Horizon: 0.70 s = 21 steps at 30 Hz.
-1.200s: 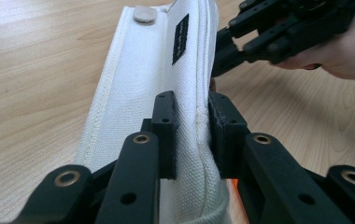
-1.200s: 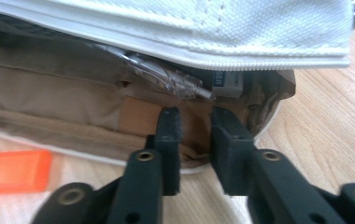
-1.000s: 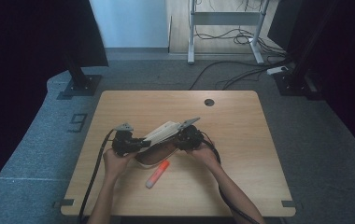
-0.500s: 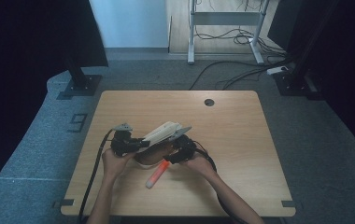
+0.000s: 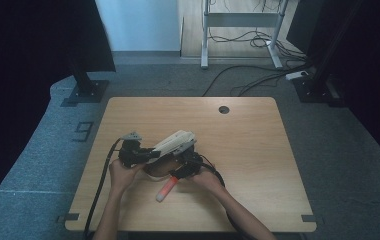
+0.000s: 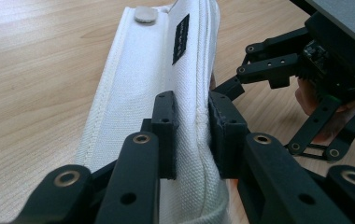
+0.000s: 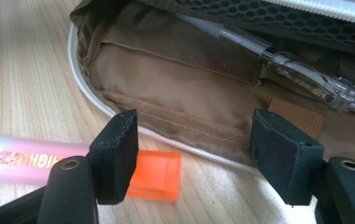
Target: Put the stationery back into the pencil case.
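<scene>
Wooden table [image 5: 258,150], highlighter [image 7: 35,161] beside right jaws

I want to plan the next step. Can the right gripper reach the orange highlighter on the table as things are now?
Probably yes. The right gripper, its jaws just opened with nothing between them, hangs right over the highlighter, whose orange cap lies beside one finger. The left gripper holds the white pencil case lid up, out of the way.

A pencil case [image 5: 175,143] is lying open on the table [image 5: 258,150], a pen [image 7: 287,65] resting inside it, a highlighter [image 5: 167,188] sitting just before it.
</scene>
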Tool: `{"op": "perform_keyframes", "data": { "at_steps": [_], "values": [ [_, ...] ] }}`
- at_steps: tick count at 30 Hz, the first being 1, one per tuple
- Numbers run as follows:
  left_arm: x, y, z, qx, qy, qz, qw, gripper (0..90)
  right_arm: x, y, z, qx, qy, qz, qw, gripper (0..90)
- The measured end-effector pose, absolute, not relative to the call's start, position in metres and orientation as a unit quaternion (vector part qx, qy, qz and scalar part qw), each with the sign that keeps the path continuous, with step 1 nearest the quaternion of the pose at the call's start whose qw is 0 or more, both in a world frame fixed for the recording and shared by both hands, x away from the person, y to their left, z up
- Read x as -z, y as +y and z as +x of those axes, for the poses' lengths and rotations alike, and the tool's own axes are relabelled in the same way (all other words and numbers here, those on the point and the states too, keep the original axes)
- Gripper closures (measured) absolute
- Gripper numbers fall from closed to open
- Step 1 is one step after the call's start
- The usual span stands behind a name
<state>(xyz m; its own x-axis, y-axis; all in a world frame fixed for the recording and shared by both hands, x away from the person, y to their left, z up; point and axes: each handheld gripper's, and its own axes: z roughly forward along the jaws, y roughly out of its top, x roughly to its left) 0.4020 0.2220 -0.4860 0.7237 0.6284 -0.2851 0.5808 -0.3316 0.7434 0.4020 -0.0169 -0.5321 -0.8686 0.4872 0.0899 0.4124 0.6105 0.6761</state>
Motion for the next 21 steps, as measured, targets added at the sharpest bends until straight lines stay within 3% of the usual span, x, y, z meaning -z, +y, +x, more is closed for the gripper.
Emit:
{"op": "perform_keyframes", "data": {
  "at_steps": [21],
  "values": [
    [0.486,0.221,0.402,-0.026,0.369,0.816,0.443,73.9,0.527,-0.05,0.386,-0.364,0.895,0.257,0.035,31.9]
  ]
}}
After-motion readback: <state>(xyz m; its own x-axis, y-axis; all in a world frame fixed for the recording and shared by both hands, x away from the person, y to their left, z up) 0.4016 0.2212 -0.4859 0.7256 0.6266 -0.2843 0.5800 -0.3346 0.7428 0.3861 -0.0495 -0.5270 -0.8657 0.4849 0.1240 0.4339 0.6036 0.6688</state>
